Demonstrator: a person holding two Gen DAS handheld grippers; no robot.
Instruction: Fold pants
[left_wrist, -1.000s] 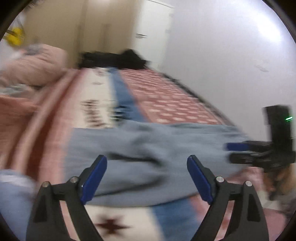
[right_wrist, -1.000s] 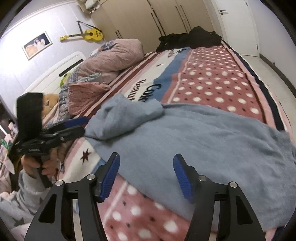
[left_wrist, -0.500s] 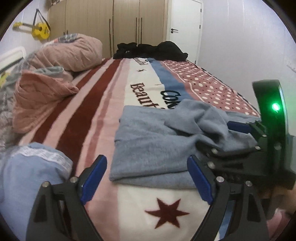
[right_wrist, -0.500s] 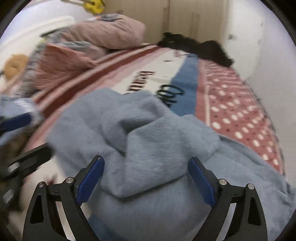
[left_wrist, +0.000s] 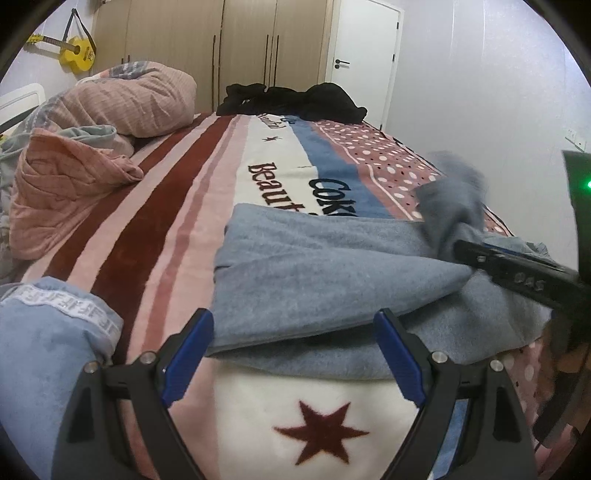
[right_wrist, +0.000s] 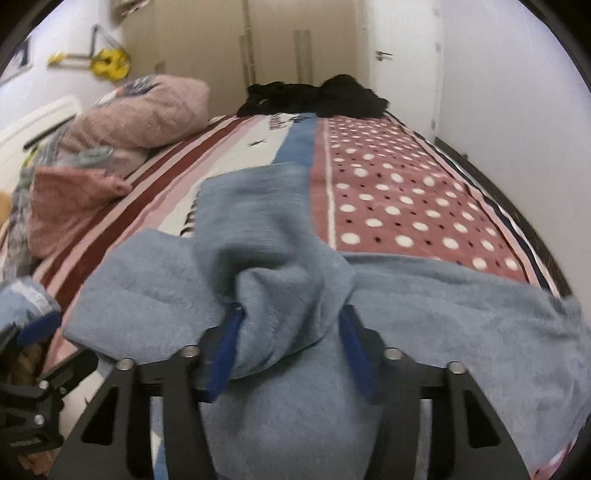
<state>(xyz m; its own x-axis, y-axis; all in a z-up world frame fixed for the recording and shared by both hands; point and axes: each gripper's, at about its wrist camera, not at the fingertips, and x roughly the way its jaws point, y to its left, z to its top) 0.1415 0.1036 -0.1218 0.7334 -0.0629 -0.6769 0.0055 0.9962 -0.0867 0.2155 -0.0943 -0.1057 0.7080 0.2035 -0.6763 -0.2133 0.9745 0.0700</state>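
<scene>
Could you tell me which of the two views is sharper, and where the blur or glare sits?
Left wrist: mostly sharp, bedspread lettering legible; only the lifted pants fold smears. Right wrist: soft throughout, guitar streaked, pants blurred at the right claw. Both bow at the edges; no strong glare.

We note a bed (left_wrist: 177, 206) with a striped, dotted blanket; on it lie grey-blue pants (left_wrist: 314, 273), pink pillows (left_wrist: 147, 99) and black clothing (left_wrist: 295, 101).
</scene>
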